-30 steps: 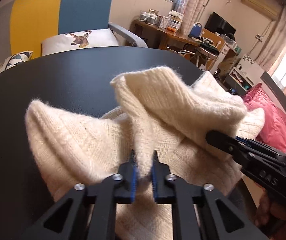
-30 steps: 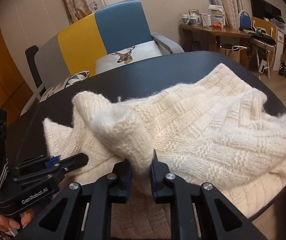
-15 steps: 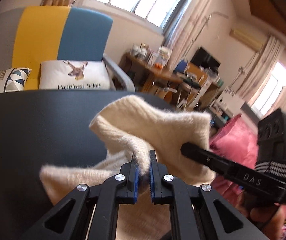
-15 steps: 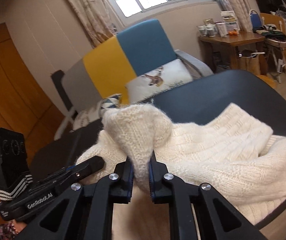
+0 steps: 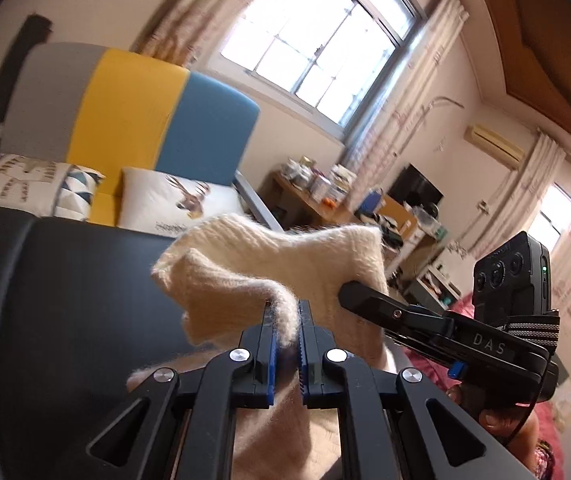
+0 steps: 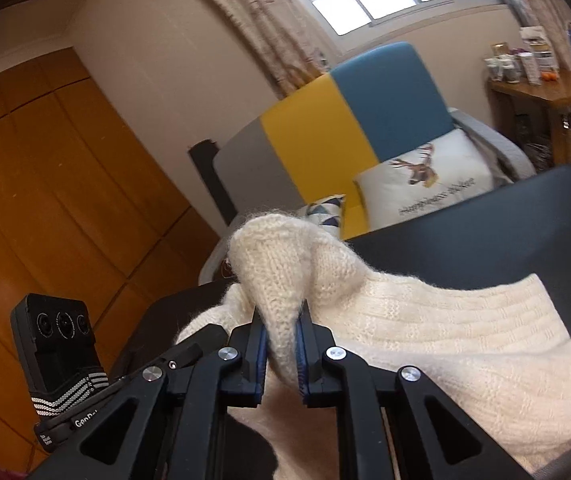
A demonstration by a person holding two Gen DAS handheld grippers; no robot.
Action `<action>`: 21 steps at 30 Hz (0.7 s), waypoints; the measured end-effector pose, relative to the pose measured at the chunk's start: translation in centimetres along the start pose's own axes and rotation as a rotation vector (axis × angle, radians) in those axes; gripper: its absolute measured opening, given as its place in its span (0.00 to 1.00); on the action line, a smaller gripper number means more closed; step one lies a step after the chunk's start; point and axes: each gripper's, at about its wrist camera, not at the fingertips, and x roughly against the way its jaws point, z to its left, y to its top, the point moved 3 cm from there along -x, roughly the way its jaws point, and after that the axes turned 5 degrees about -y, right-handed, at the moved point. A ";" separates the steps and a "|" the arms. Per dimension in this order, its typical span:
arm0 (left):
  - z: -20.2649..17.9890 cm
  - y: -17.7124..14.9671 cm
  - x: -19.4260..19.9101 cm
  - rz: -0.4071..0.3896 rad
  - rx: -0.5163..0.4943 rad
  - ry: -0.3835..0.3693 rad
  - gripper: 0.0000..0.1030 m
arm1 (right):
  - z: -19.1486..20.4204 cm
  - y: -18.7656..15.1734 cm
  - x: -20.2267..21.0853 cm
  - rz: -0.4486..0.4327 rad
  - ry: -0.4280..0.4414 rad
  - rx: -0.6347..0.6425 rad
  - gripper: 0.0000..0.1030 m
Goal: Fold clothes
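Both grippers have risen off the dark worktop (image 5: 65, 280) within the last second, hauling a cream sweater (image 6: 425, 340) up with them; the chair (image 5: 133, 104) and window now fill views that a moment ago showed mostly knit. That suggests the lift before a fold, with the fold itself not yet laid. The left gripper (image 5: 285, 320) is pinching a fuzzy edge of the sweater, jaws nearly together. To its right the right gripper (image 6: 281, 328) likewise clamps a bunched corner, its tip reaching into the left view beside the raised cloth. Only the right view shows the sweater's body draped on the worktop below the chair; the left view shows mainly the lifted flap, and what hangs beneath is probably the same garment.
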 end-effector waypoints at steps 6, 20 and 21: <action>5.2 1.2 5.3 -0.076 0.074 0.073 0.08 | 7.0 -0.6 -5.9 0.081 0.096 0.058 0.10; 7.1 6.6 20.5 -0.337 0.062 0.126 0.08 | 23.4 1.4 -10.4 0.135 0.419 0.204 0.10; 6.8 7.2 21.5 -0.360 0.052 0.126 0.08 | 24.4 1.7 -10.1 0.128 0.435 0.224 0.10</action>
